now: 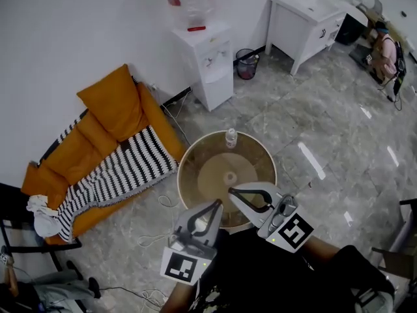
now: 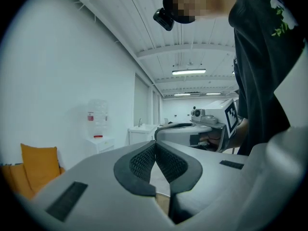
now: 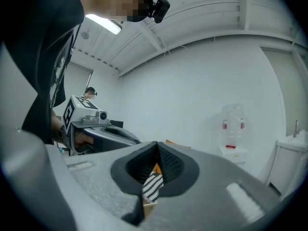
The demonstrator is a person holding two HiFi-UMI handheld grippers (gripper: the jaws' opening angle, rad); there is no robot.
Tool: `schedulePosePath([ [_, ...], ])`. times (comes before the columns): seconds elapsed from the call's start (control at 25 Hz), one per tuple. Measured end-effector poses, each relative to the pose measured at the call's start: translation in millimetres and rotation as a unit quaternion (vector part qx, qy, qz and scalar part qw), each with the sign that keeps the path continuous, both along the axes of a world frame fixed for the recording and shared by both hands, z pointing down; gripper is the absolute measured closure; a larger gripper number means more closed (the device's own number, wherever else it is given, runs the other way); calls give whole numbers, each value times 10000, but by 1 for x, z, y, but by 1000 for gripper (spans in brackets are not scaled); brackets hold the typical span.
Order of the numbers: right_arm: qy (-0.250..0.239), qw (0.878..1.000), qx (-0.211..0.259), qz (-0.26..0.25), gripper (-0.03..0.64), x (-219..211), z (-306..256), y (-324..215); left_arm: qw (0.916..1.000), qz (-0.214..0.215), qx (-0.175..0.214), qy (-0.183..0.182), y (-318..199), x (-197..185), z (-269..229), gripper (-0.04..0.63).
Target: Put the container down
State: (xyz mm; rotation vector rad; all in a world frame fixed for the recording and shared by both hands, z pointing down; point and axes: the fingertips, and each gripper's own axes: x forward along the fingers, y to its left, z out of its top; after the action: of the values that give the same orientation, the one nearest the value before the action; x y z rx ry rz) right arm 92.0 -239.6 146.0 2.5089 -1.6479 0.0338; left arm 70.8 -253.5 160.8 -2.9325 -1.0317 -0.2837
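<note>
Left claw (image 1: 217, 203), right claw (image 1: 230, 192) shut, container (image 1: 230, 137) well beyond both

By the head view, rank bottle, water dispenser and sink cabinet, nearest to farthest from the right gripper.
1. Bottle, on the table just ahead of the right gripper.
2. Water dispenser, farther back, centre.
3. Sink cabinet, far upper right.

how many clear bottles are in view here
2. A big clear water jug sits on the white water dispenser by the wall; a small clear plastic bottle stands at the far edge of the round wooden table. Others could be hidden.
</note>
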Motion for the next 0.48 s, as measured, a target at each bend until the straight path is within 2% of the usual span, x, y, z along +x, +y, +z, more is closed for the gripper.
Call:
schedulePosePath([
  [0.16,131,9998,-110,-123,623,-1,-1,20,9998,-204,63,42,16,-3,-2,581],
  [0.48,0,9993,-39,-364,623,3,5,44,9976,-684,107,-68,32,-3,6,583],
])
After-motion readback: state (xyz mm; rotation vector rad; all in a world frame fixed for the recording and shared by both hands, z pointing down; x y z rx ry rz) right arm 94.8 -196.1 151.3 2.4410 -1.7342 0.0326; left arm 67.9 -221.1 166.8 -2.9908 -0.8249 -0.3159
